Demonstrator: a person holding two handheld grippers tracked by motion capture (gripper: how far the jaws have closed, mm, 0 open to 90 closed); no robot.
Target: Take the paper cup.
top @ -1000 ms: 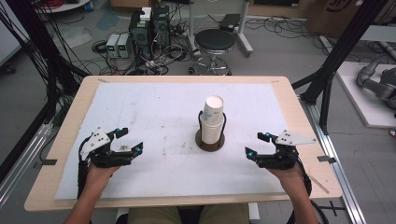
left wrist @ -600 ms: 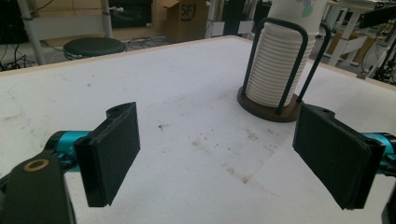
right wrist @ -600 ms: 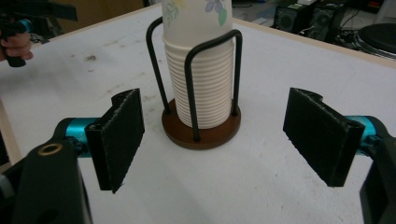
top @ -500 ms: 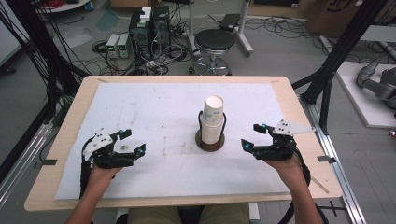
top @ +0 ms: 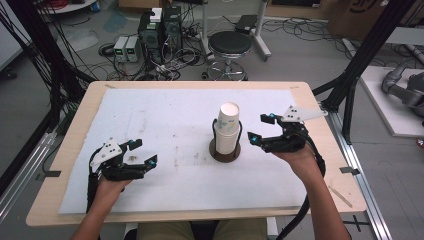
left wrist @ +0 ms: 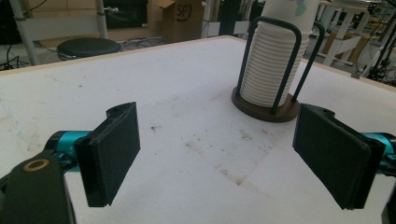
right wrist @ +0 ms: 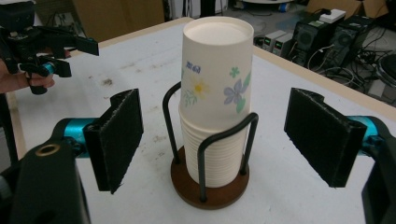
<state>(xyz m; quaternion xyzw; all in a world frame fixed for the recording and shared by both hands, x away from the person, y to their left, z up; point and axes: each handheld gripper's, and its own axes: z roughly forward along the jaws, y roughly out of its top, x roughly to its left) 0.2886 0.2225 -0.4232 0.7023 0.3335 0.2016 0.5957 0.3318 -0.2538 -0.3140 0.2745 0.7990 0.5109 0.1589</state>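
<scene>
Now right gripper (top: 259, 131) jaws wide apart, empty, beside cup stack (top: 228, 131), seemingly clear; left gripper (top: 142, 154) likewise

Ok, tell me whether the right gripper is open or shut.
Open. In the right gripper view the right gripper has its two black jaws spread wide on either side of the cup stack, touching nothing.

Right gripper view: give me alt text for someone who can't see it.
A stack of upside-down paper cups in a black wire holder stands framed between the right gripper's open jaws, untouched. The left gripper is far off at upper left.
</scene>
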